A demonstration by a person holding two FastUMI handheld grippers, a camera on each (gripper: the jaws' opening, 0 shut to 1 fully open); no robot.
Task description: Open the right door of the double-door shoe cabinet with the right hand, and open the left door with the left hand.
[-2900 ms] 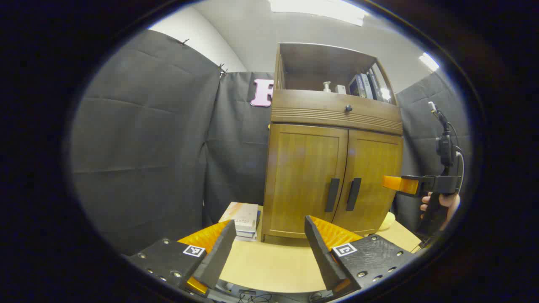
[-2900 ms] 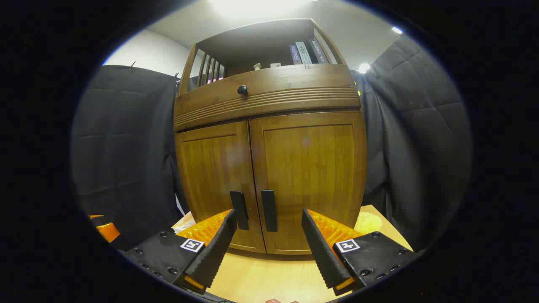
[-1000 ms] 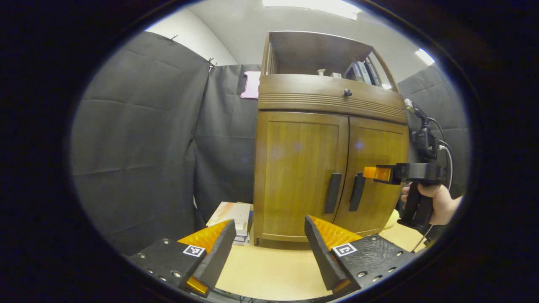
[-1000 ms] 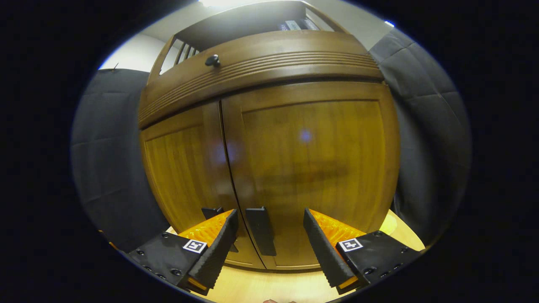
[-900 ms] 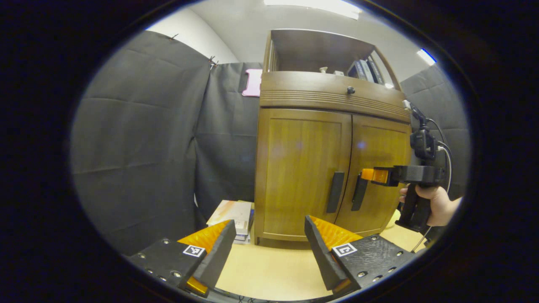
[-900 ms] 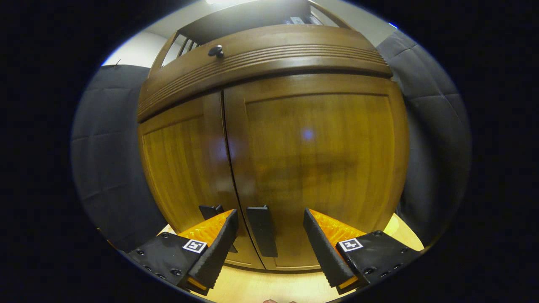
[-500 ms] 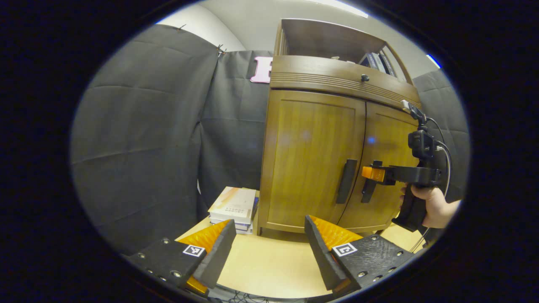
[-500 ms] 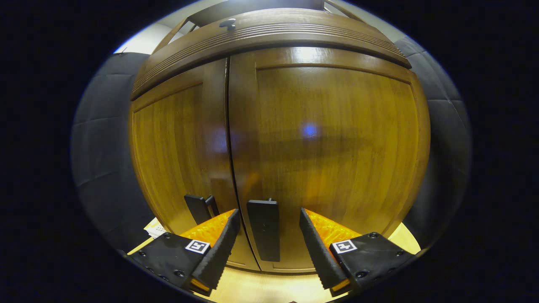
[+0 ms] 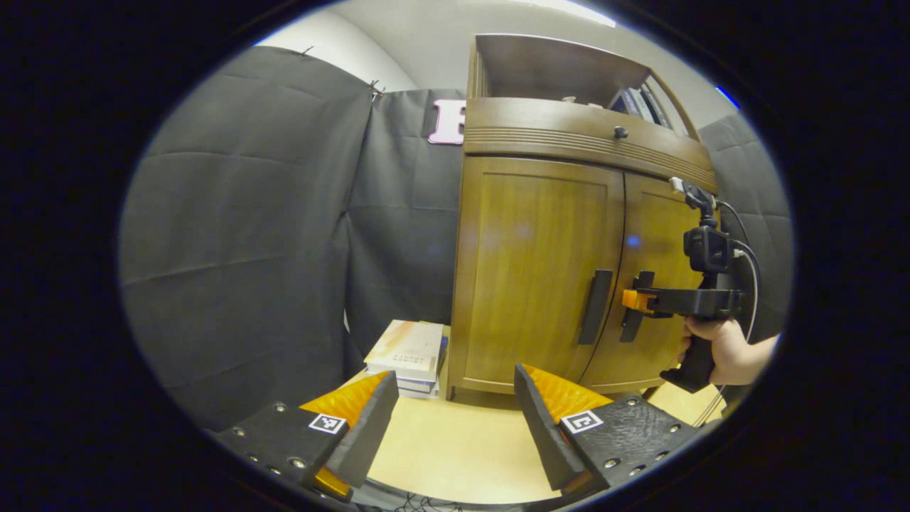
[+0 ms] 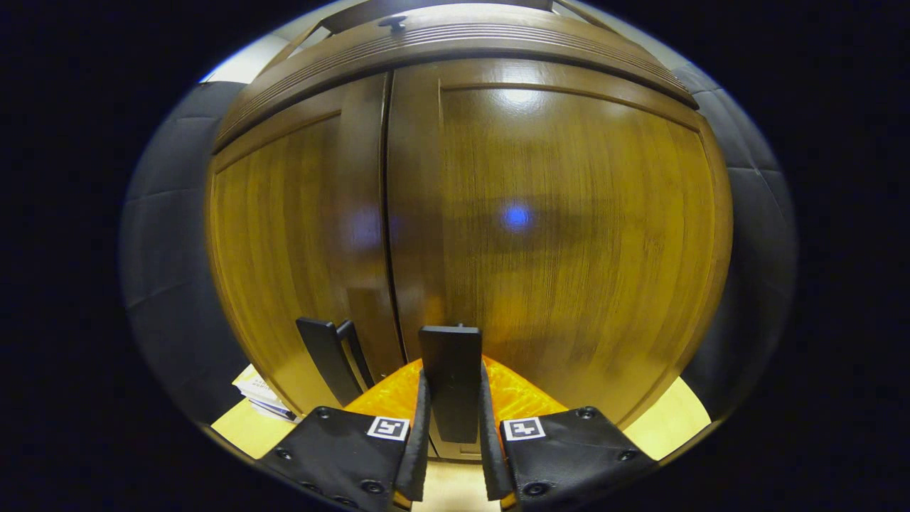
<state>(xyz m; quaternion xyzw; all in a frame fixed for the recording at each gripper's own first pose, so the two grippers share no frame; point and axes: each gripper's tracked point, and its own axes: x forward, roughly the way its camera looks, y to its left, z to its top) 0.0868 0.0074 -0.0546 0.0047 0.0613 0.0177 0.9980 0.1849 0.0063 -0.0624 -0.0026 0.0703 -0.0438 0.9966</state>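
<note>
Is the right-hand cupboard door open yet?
Shut. The right door sits flush beside the left door, with a thin seam between. The right gripper is clamped on its handle.

A recording booth dressed as a home corner is seen here: black quilted cloth [image 9: 242, 235] is hung as walls on all sides, pinned at the top, with a plain white wall [image 9: 334, 53] and ceiling strip lights glimpsed above it. A domestic touch is given by a wooden double-door shoe cabinet [image 9: 540, 270] set on a pale tabletop [image 9: 455, 448], with books [image 9: 640, 103] kept in its open top shelf and a small stack of books [image 9: 409, 348] laid beside it. The staged set-up is confirmed by a hand-held gripper rig [image 9: 675, 302] with a camera and cable mounted on it, gripped in a person's hand [image 9: 721, 348].
</note>
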